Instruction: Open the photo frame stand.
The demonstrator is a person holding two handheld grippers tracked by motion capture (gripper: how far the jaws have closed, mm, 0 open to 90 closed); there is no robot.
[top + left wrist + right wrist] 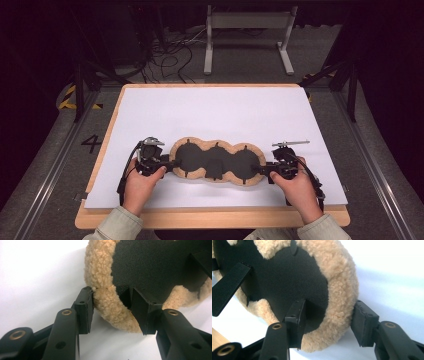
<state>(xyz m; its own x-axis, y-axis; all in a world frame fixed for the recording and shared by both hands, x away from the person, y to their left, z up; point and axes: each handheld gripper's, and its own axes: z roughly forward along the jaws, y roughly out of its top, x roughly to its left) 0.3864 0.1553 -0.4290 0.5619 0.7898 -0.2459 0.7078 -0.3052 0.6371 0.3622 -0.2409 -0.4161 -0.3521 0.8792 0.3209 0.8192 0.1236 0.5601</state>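
Note:
A black three-lobed pad (216,161) with a tan fleece rim (100,267) lies flat on the white sheet (215,112). My left gripper (171,163) is at its left end and straddles the rim. One pad (85,307) rests against the fleece's outer side, the other (146,315) stands on the black inner face. My right gripper (264,168) straddles the rim (342,285) at the right end. Its outer pad (364,322) sits at the fleece edge, its inner pad (295,317) on the black face with a small gap. Neither rim looks squeezed.
A black strap (229,287) lies across the pad's black face. The sheet covers a wooden board (210,217) whose front edge runs just behind my hands. Beyond the board are floor cables (170,55) and a white metal frame (247,35).

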